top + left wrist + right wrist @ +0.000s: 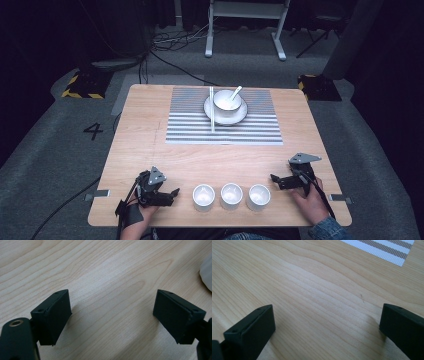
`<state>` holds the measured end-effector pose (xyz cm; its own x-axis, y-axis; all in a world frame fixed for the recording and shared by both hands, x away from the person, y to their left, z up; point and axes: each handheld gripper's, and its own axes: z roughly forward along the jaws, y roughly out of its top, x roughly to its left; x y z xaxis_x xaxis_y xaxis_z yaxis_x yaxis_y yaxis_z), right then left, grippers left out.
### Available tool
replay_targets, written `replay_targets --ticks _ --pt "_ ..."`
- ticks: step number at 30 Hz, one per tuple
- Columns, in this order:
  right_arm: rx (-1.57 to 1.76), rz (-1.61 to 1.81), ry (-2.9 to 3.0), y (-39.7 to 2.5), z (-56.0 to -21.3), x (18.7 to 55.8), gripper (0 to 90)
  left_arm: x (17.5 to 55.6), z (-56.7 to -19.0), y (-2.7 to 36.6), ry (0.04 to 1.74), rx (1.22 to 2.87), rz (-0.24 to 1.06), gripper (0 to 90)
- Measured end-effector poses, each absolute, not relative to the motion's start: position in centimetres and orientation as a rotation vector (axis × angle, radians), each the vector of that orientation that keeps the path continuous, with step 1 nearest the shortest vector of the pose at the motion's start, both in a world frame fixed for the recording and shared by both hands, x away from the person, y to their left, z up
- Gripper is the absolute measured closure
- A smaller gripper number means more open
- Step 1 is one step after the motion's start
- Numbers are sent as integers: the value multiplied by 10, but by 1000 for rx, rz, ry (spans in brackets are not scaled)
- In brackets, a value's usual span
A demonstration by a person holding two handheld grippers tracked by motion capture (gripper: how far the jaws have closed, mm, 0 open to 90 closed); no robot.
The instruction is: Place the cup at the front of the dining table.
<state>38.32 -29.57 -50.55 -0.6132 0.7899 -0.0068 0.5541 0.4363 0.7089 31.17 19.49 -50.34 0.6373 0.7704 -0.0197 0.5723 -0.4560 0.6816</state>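
High view, left claw: left gripper (pixel 172 192) low on the table (pixel 150 130), jaws spread, nothing between them.
High view, right claw: right gripper (pixel 274 178) likewise released, empty, tips aimed inward.
High view, cups: three white cups in a row between the two claws; left cup (pixel 203 196) just beside the left claw's tips, middle cup (pixel 231 195) next, right cup (pixel 259 196) near the right claw's tips, a little apart.
High view, far side: striped mat (pixel 223 122) well ahead of both claws, carrying a plate (pixel 240 116), a bowl (pixel 227 100) with a spoon (pixel 236 91), and chopsticks (pixel 211 109).
Left gripper view: pads (pixel 58 315) wide apart over bare wood; white cup edge (pixel 207 272) off to the right jaw's side.
Right gripper view: pads (pixel 253 327) wide apart over bare wood; mat corner (pixel 387 248) far ahead.
Handling, judged: cups look ceramic, so light, stiff, glazed-slick, breakable; pinch one wall at the rim, one jaw inside, one outside, gentle squeeze.
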Motion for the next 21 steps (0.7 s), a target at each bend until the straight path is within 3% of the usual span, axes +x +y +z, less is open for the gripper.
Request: replay_targets --ticks 9,21 --pt "1150 975 2356 -296 -506 383 3 309 -498 196 1065 2149 412 161" --pt "1150 975 2356 -296 -506 383 3 291 -472 194 979 1906 529 161"
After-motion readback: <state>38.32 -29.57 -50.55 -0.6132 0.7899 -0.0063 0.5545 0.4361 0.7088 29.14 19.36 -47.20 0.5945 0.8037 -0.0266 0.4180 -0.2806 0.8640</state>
